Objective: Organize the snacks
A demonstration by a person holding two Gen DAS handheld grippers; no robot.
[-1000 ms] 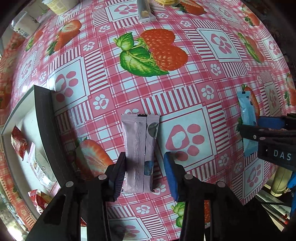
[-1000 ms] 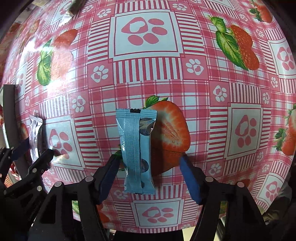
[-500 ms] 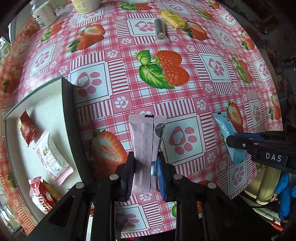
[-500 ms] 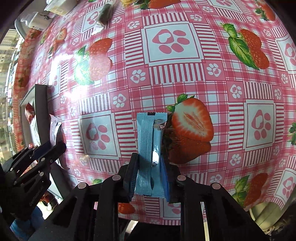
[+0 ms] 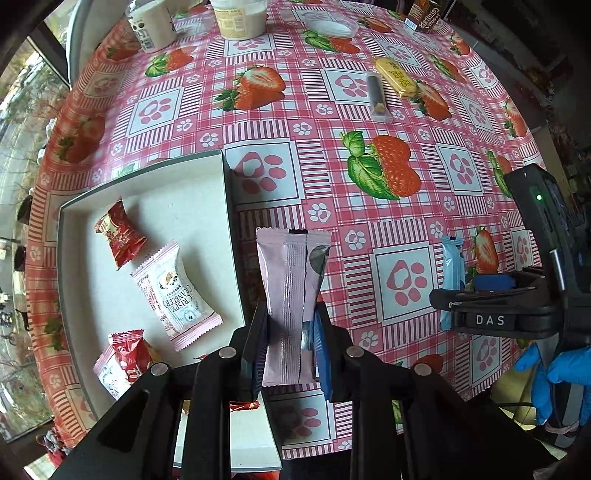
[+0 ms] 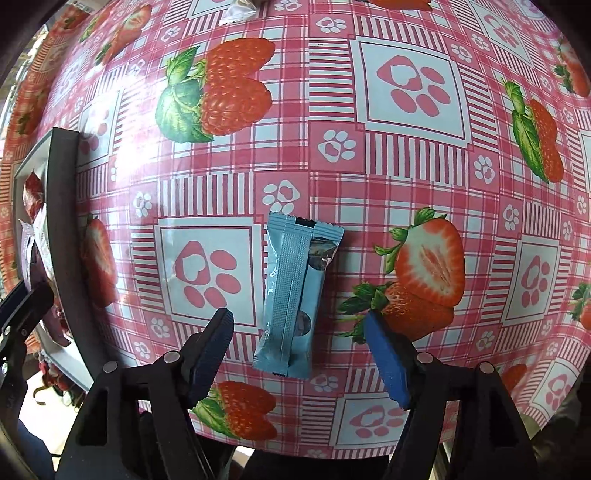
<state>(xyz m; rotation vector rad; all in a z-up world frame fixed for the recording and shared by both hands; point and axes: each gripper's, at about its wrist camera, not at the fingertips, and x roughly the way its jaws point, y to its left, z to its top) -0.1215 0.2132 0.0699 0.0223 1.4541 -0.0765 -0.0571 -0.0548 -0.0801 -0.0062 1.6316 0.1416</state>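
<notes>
Pink pack [image 5: 291,306] is clamped in the left gripper [image 5: 290,350], pads squeezing its lower half, pack hanging upright and lifted off the cloth [image 5: 399,229]. It hangs just right of the tray [image 5: 147,184] wall, so the carry looks aimed there. Tray already holds a red candy [image 5: 119,232], a white cranberry pack [image 5: 173,291] and more red wrappers [image 5: 127,356] at its near end, so that's where the snacks are being gathered

Right gripper [image 6: 299,354] stands apart; its jaws have just been opening, and the blue pack [image 6: 295,295] sits between them with clear gaps on both sides, pads not touching it. Blue pack looks dropped or let go, can't tell if it is flat on the cloth or mid fall. From the left view the same blue pack [image 5: 451,273] shows beside the right gripper body, with a blue-gloved hand [image 5: 554,380] on the handle. It is well apart from the tray, so it probably needs regrasping before it can go in

Still loose on the far cloth: a dark bar [image 5: 377,96] and a yellow bar [image 5: 398,77] side by side, plus cups [image 5: 236,16] and a carton [image 5: 424,16] at the back edge
</notes>
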